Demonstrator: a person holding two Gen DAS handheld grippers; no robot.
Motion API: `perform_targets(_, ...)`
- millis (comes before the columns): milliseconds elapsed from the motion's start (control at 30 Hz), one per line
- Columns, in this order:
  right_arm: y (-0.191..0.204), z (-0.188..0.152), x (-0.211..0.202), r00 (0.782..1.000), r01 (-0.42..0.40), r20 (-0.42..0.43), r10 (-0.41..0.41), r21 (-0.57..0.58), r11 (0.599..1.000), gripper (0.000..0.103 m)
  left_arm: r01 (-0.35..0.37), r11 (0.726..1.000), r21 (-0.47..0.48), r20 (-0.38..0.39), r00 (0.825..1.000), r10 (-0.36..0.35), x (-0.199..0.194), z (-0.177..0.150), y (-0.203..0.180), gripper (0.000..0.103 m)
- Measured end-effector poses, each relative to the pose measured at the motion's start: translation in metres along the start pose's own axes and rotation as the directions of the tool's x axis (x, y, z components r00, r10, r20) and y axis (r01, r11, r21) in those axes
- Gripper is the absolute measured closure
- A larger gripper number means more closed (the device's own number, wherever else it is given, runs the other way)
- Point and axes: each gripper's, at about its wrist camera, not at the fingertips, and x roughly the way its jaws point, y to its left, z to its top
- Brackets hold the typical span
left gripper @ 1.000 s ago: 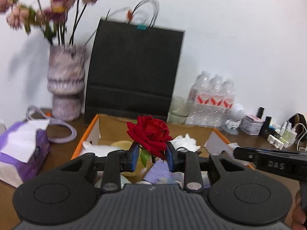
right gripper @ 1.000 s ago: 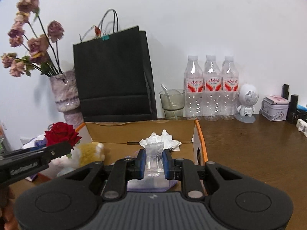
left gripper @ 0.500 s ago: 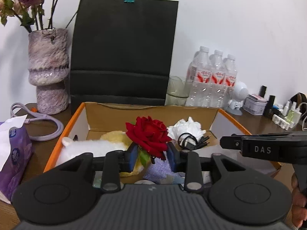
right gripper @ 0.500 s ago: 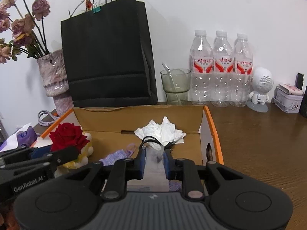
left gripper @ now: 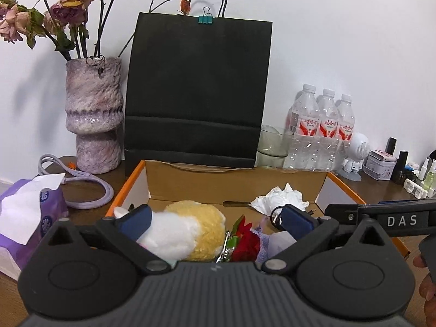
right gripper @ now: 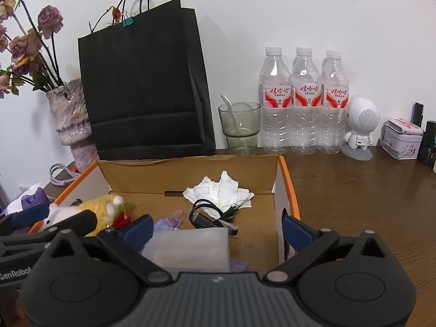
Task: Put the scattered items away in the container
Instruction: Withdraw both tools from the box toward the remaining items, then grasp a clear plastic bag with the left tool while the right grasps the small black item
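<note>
We are seeing the red rose (left gripper: 246, 245) lying in the orange-rimmed cardboard box (right gripper: 288, 188) beside the plush toy (left gripper: 190, 231). The clear packet (right gripper: 188, 248) is lying flat at six o'clock, with the crumpled tissue (right gripper: 220, 190) and black cable (right gripper: 209, 215) sitting toward twelve o'clock.

A black paper bag (right gripper: 144, 81) stands at the far wall, a teal clip on its top edge. Left of it sits a mottled vase (left gripper: 94, 114) of dried roses (left gripper: 68, 11). To the right stand a glass cup (right gripper: 239, 125), three water bottles (right gripper: 303, 100), a white robot figurine (right gripper: 361, 125) and a small tin (right gripper: 402, 143). A purple tissue pack (left gripper: 27, 212) lies near left.
</note>
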Motion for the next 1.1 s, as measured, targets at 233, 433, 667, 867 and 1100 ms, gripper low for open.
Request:
perform_targets(233,-0.002,0.006,-0.021,0.998,-0.025,0.049,0.026,-0.014,1.0,0.0,0.025,1.0,-0.017,0.017,1.0,-0.024,-0.023,0.009,0.001,0.0)
perform_targets(433,-0.024,0.004,-0.063,0.993,-0.007,0.122,0.008,-0.01,1.0,0.0,0.031,1.0,0.003,0.09,0.996,-0.031,-0.07,0.01,0.023,0.0)
perform_targets(667,-0.063,-0.043,-0.098,0.995,0.061,0.079,-0.058,-0.035,0.998,0.0,-0.04,0.999,0.006,0.047,0.998,0.04,-0.108,-0.02,0.075,0.0)
perform_targets(867,-0.077,-0.09,-0.123,0.997,0.079,0.025,-0.079,-0.02,0.997,0.0,-0.06,0.998,-0.006,-0.013,0.998,0.06,-0.137,-0.049,0.099,0.0)
perform_targets(1100,-0.073,-0.13,-0.131,0.997,0.062,-0.053,-0.062,-0.01,0.998,0.0,-0.058,0.998,-0.009,-0.109,0.992,0.057,-0.149,-0.087,0.1,0.0)
